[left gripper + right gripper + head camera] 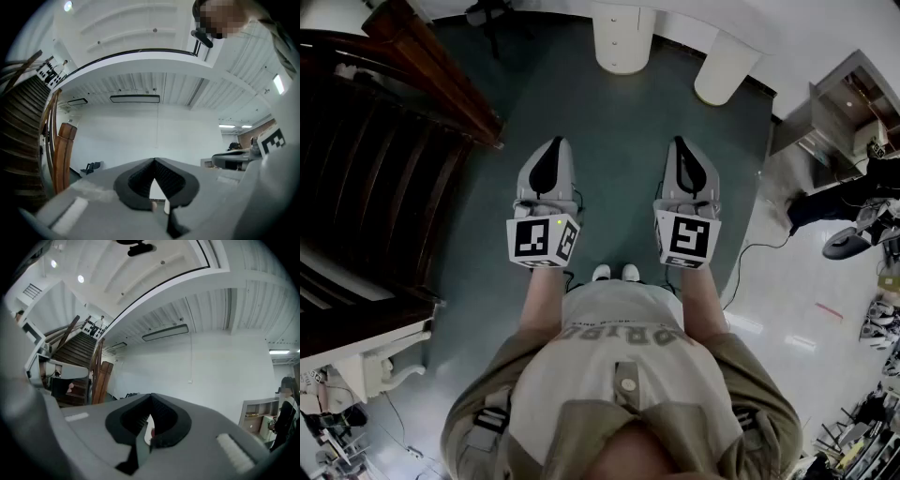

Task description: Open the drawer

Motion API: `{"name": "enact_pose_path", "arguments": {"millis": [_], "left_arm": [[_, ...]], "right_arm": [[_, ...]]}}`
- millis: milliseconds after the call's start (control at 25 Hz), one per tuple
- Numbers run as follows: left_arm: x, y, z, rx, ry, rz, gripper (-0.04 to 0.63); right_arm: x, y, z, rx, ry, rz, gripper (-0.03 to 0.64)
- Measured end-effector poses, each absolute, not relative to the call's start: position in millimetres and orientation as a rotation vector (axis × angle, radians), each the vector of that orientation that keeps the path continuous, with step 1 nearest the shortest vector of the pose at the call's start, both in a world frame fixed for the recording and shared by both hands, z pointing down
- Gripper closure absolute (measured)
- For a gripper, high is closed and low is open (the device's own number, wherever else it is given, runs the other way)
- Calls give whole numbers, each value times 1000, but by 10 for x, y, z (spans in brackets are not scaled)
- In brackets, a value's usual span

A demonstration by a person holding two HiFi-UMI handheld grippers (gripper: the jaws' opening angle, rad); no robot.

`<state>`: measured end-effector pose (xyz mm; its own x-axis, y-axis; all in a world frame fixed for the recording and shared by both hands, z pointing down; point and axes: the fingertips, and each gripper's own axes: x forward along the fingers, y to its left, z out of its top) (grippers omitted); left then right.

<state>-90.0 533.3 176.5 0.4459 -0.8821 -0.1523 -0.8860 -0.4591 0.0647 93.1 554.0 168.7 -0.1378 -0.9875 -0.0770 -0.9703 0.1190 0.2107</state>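
Observation:
A white rounded cabinet [621, 37] with small knobs down its front stands on the floor at the top of the head view, well ahead of both grippers. I cannot make out whether its drawers are open. My left gripper [551, 150] and right gripper [682, 145] are held side by side at waist height, pointing toward it, far short of it. In the left gripper view the left gripper [153, 161] has its jaws together with nothing between them. In the right gripper view the right gripper [150, 397] is shut and empty too, facing a white wall.
A dark wooden staircase [384, 159] with a railing fills the left side. A white pillar base [727, 67] stands right of the cabinet. An open shelf unit [844, 103], a person in dark clothes [839, 202] and a floor cable [750, 253] are at right.

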Motion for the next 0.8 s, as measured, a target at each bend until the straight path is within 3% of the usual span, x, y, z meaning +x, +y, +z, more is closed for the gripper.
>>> {"name": "enact_pose_path", "arguments": {"millis": [800], "left_arm": [[-855, 5393, 1887, -2667, 1660, 195, 592]], "right_arm": [[977, 5610, 1811, 2004, -2279, -272, 620]]}}
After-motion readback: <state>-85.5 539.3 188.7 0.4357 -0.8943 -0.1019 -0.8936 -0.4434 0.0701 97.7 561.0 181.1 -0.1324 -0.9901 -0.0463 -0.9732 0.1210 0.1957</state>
